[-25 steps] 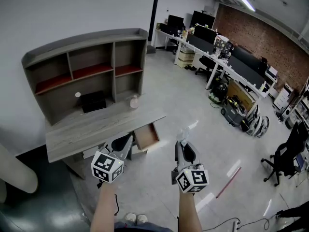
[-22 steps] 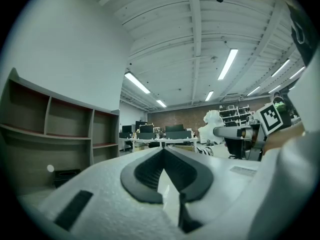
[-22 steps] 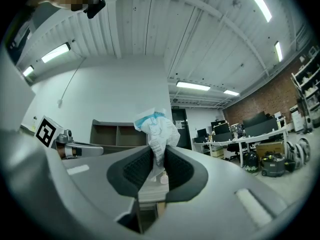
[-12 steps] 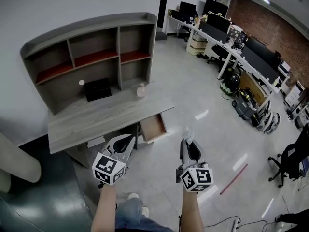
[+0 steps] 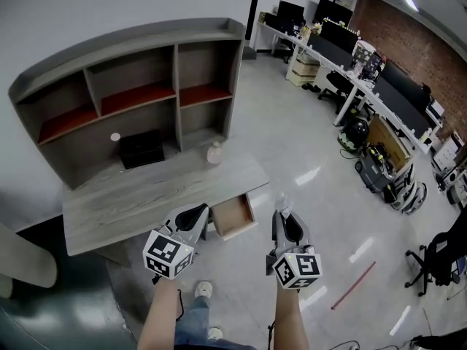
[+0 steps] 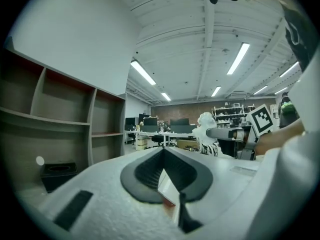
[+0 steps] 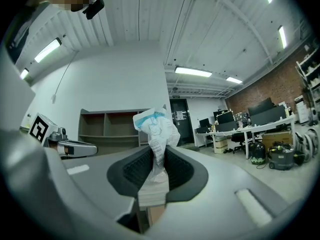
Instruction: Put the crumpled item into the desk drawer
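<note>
The desk point(image 5: 139, 195) sits nearer than 1 second ago. We are carrying: our right gripper point(image 5: 283, 216) clamps the crumpled item point(image 7: 155, 126), our left gripper point(image 5: 192, 216) is closed and empty. Next, we judge, we must reach left over the open drawer point(image 5: 232, 216).

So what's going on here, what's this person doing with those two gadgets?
A person stands by a desk with a hand-held gripper in each hand. The right gripper is clamped on a crumpled white-and-blue wrapper; the left gripper is shut and empty. The desk's drawer is open ahead of the grippers, and the wrapper is not yet in it.
</note>
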The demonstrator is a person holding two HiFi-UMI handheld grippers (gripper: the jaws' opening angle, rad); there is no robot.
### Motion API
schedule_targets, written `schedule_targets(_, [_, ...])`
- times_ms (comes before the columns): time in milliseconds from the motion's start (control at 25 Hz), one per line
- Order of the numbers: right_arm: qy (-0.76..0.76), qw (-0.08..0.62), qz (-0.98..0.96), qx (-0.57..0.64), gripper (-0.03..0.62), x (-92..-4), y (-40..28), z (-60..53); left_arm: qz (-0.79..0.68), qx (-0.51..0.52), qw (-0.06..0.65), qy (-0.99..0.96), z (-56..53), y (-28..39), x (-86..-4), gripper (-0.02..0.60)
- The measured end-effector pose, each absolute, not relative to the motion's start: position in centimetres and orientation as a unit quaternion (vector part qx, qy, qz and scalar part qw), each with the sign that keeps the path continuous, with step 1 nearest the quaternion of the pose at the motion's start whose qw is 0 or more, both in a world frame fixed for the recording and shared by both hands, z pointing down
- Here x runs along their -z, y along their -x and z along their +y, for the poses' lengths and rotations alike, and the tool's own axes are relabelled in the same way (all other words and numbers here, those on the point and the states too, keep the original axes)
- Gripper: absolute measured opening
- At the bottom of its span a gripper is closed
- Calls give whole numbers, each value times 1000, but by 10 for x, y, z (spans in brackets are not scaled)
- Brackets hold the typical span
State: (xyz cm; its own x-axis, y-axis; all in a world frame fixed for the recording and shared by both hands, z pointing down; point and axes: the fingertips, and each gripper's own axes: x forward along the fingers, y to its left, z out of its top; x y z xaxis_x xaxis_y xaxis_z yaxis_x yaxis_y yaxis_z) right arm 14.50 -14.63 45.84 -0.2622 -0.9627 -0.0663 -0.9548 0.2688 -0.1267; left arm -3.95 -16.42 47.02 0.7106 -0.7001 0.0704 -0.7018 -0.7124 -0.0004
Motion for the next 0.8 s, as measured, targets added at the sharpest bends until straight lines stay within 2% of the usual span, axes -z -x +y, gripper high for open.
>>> schedule_targets(440, [610, 70, 789, 24, 81, -438, -134, -247, -361, -22, 9, -932, -269, 38, -451, -12])
schedule_targets(800, [615, 42, 783, 82, 81, -501, -154, -284, -345, -47, 44, -936, -299, 10, -492, -12])
